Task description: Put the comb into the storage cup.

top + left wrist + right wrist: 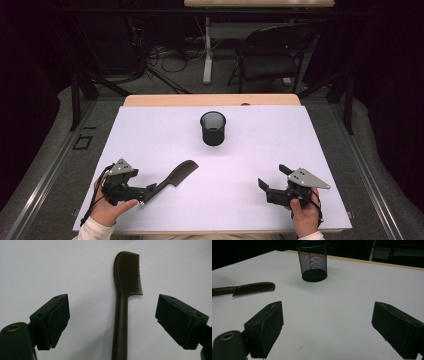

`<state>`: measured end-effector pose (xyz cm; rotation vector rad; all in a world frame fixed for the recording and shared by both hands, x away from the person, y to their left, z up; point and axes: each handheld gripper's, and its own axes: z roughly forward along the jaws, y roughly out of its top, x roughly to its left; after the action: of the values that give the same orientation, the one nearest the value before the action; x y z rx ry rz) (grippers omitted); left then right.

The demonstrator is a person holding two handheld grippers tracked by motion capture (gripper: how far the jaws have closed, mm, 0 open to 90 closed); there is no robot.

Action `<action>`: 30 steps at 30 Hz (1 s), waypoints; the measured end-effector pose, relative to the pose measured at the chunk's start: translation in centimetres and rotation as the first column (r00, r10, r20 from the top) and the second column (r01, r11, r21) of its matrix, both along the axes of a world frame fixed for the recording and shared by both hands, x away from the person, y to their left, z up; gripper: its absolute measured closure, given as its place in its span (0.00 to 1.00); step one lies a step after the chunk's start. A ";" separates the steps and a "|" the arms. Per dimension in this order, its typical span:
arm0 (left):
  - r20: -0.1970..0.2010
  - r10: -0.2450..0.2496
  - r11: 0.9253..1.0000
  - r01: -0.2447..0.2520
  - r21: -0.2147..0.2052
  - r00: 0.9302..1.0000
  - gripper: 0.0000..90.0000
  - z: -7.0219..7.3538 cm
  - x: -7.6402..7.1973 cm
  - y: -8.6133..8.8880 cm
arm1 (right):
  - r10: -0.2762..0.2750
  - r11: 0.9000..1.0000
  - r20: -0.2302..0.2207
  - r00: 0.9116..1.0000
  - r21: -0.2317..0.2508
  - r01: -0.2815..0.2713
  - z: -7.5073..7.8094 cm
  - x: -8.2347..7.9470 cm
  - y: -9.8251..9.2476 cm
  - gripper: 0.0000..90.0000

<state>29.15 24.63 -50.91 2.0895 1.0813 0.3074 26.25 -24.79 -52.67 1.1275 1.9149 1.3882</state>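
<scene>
One dark brown comb (125,290), long handle, fine teeth, seemingly plastic

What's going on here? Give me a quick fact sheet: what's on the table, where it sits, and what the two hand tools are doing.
Surface: white table
Comb: dark comb, lying flat, handle between the jaws of the left gripper, untouched by them
Cup: black mesh cup, upright, far middle of the table
Left gripper: jaws open, either side of the comb handle
Right gripper: right gripper, jaws open, nothing between them
</scene>
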 end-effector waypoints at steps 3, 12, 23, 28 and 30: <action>-0.003 0.012 1.000 -0.012 -0.027 1.000 0.10 0.2 0.0 0.1 | 0.001 1.000 -0.002 1.000 -0.001 -0.001 0.0 0.0 0.0 0.12; -0.006 0.009 1.000 -0.009 -0.019 1.000 0.01 0.6 0.3 0.2 | -0.003 1.000 0.005 1.000 -0.002 0.003 -0.1 0.1 0.0 0.12; -0.016 -0.025 0.999 0.026 0.027 1.000 0.01 1.7 0.6 -0.2 | 0.001 1.000 -0.003 1.000 -0.006 -0.001 -0.1 0.0 0.2 0.12; -0.011 -0.028 0.997 0.029 0.072 1.000 0.01 2.3 0.9 -0.5 | 0.001 1.000 -0.007 1.000 -0.006 -0.001 -0.1 0.0 0.1 0.12; -0.028 -0.027 0.996 0.030 0.083 0.999 0.01 2.5 0.9 -0.6 | 0.000 1.000 -0.006 1.000 -0.006 0.000 -0.1 0.0 0.1 0.12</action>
<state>30.09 24.04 -48.37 2.1870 1.0699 0.3169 26.29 -24.65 -52.77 1.1300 1.9224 1.3799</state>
